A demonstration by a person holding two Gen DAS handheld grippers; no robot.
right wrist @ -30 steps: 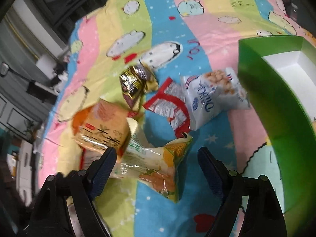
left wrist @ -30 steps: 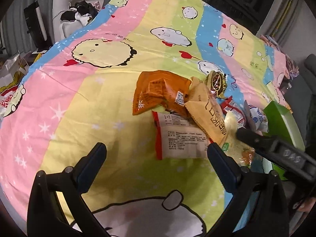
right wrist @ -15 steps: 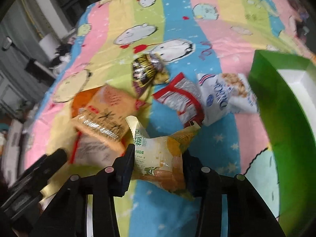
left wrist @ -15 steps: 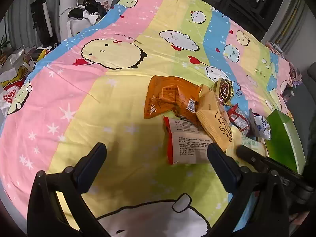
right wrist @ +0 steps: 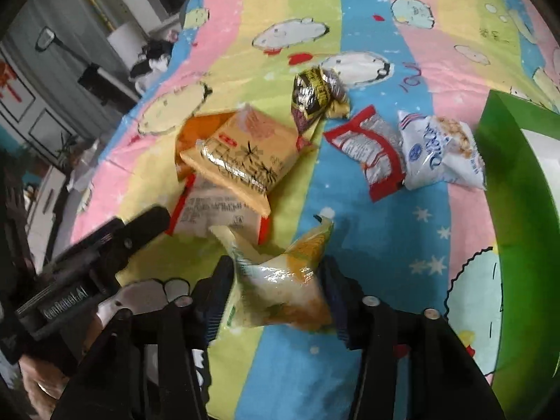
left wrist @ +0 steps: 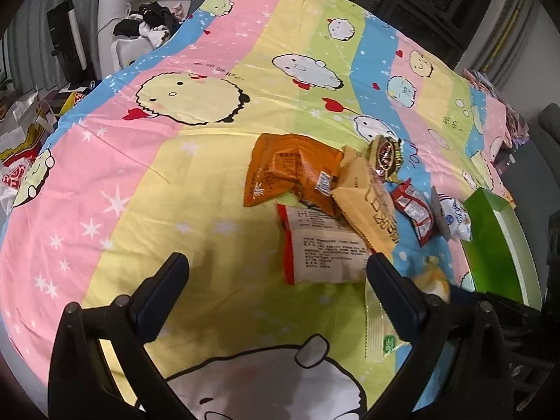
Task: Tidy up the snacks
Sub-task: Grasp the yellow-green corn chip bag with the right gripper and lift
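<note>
My right gripper (right wrist: pixel 276 280) is shut on a yellow-green corn snack bag (right wrist: pixel 280 280) and holds it lifted off the bedsheet; the bag also shows in the left wrist view (left wrist: pixel 381 322). My left gripper (left wrist: pixel 276 290) is open and empty above the sheet, just short of a white and red packet (left wrist: pixel 325 252). On that packet lie a tan cracker packet (right wrist: pixel 238 157) and an orange packet (left wrist: pixel 290 175). A dark gold bag (right wrist: pixel 315 94), a red and white sachet (right wrist: pixel 374 154) and a white bag (right wrist: pixel 441 154) lie to the right.
A green box (right wrist: pixel 504 182) with a white inside stands at the right, next to the white bag. The striped cartoon bedsheet (left wrist: pixel 175 140) covers the bed. Clothes and bags lie on the floor beyond the bed's left edge (left wrist: pixel 28 147).
My right gripper closed on the corn snack bag and lifted it off the sheet. My left gripper stayed open and drew back a little from the pile.
</note>
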